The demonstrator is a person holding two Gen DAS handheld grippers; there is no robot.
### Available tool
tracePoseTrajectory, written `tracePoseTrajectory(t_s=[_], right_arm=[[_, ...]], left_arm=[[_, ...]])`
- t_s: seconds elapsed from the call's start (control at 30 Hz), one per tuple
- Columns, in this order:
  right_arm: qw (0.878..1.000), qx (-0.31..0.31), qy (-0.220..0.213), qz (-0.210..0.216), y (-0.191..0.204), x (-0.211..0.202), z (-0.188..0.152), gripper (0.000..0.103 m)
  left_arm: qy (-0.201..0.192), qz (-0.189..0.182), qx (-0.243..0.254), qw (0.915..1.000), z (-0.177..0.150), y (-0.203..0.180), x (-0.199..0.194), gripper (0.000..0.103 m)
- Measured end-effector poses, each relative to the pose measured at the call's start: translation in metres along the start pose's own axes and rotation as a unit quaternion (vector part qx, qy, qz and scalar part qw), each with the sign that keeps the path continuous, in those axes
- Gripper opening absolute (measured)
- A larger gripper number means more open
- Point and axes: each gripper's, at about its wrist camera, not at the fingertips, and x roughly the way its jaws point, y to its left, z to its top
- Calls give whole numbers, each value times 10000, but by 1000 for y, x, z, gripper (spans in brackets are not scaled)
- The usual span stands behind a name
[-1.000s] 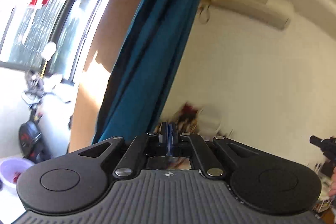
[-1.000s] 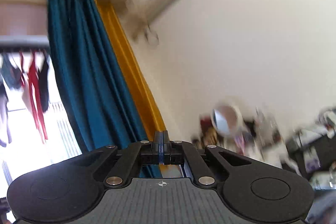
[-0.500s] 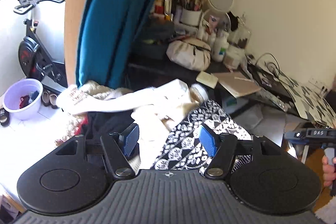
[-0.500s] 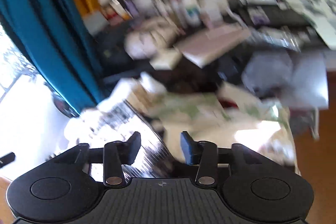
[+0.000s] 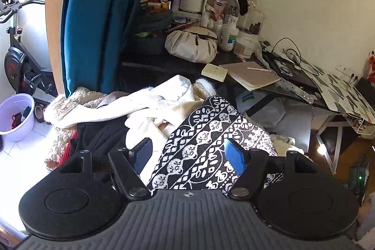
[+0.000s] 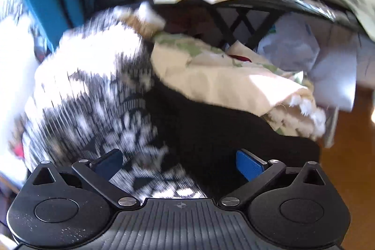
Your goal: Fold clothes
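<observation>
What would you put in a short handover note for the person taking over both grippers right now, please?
Left gripper: jaws opening, nothing pinched, over the black-and-white patterned garment.
Right gripper: jaws opening wide, empty, over that garment's edge and a black garment.
Both lie on the clothes pile with cream pieces, beside the cluttered desk.
Done: nothing folded.
Left: pick one garment, probably the patterned one, fold it, then the rest.

I noted the clothes pile (image 5: 145, 114) lying in front of the desk (image 5: 276, 86). The patterned garment (image 5: 211, 132) lay on top of that pile. A pouch (image 5: 191, 45) and notebook (image 5: 250, 74) sat on the desk, with the curtain (image 5: 93, 15) left of it and a basin (image 5: 16, 116) further left on the floor.
</observation>
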Motion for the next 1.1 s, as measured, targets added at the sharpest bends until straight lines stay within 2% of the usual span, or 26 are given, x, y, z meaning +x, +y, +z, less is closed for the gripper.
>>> tracePoseTrajectory(t_s=[0.07,0.13,0.2,0.23,0.27,0.3,0.43,0.5,0.6,0.63,0.7,0.73,0.8,0.83,0.93,1.0,1.1], right_arm=[[9999,14,139,-4,-1,4,-6,102],[9992,256,255,153,-7,6,-13,96],[9965,625,251,497,-15,1,-17,64],[9947,763,226,652,-18,-3,-19,55],[9929,822,207,835,-20,-8,-19,36],[9900,883,201,1080,-22,-13,-18,27],[9795,814,316,1818,-21,-24,-17,30],[9797,629,501,1836,-14,-20,-18,45],[9836,462,622,1632,-3,-6,-19,46],[9840,439,718,1570,0,0,-20,43],[9846,324,952,1432,10,8,-17,11],[9826,284,1059,1501,15,8,-13,11],[9713,345,1097,2084,24,-5,4,10],[9651,323,946,2422,29,-18,17,10],[9519,223,233,3046,45,-61,63,10],[9466,196,-279,3205,53,-85,96,10],[9309,164,-926,3531,68,-114,136,9]], left_arm=[[21,57,-28,10000,-3,5,-1,70],[65,91,-147,9998,-5,13,-2,70],[127,126,-308,9994,-8,21,1,70],[150,143,-388,9990,-9,25,2,70],[168,159,-465,9987,-10,29,4,70],[178,163,-534,9983,-10,32,5,70],[207,118,-756,9969,-12,40,10,70],[236,94,-740,9969,-13,40,12,70],[279,131,-602,9977,-16,38,12,70],[296,150,-559,9979,-16,38,12,70],[276,180,-585,9977,-16,42,10,70],[259,194,-612,9976,-16,44,9,70],[224,220,-666,9973,-15,50,7,70],[201,225,-733,9969,-15,53,6,71],[104,250,-937,9952,-13,62,4,72],[38,269,-1065,9939,-12,67,3,72],[-116,340,-1130,9929,-10,71,-3,72]])
